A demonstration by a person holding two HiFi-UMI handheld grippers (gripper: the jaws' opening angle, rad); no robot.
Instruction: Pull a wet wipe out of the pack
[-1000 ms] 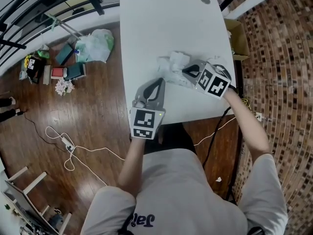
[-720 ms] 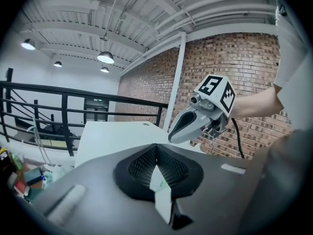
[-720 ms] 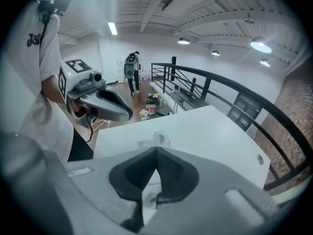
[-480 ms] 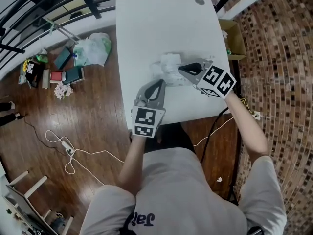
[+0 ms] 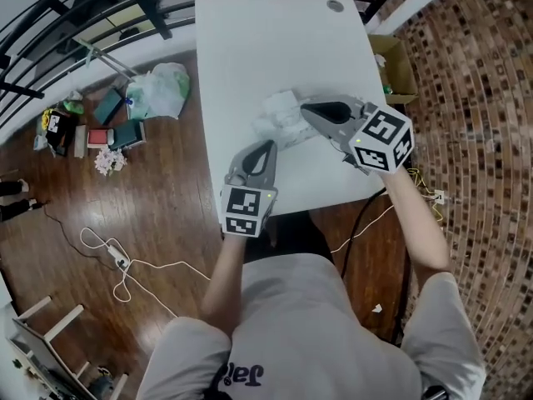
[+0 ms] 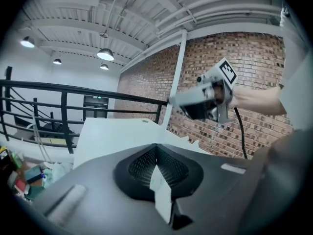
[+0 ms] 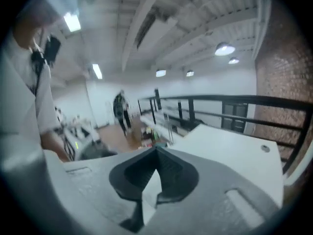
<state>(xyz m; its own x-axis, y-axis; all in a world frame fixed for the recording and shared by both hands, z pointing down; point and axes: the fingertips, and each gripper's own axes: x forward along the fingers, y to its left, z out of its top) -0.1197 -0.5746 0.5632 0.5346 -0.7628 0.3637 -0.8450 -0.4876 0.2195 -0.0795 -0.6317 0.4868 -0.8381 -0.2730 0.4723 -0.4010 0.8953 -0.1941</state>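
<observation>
**A:** What's on your screen, biggest things first?

**B:** I see a wooden floor (image 5: 166, 198) with a white table (image 5: 275, 40) standing on it. I'm looking steeply down on both from the head view. A plastic bag (image 5: 160, 88) lies on the floor to the left of the table. A cardboard box (image 5: 398, 67) sits just beside the table's right edge.

**A:** And my two tools?

**B:** The left gripper (image 5: 268, 145) is over the table's near half and points away from me. The right gripper (image 5: 306, 107) comes in from the right, angled across towards the left one. Their tips are near each other but apart.

**A:** Where's the pack?

**B:** The wet wipe pack (image 5: 275, 123) is a crumpled white bundle on the table between the two tips. The left tip is at its near edge and the right tip is at its far right side.

**A:** How are the fingers?

**B:** In the left gripper view the jaws are pressed together, with a white fold (image 6: 162, 195) of the pack nipped between the pads. In the right gripper view the jaws are also fully closed, and they pinch a thin white sliver, the wet wipe (image 7: 150, 187).

**A:** Anything smaller?

**B:** I can make out a round grommet (image 5: 335, 6) near the table's far corner.
</observation>
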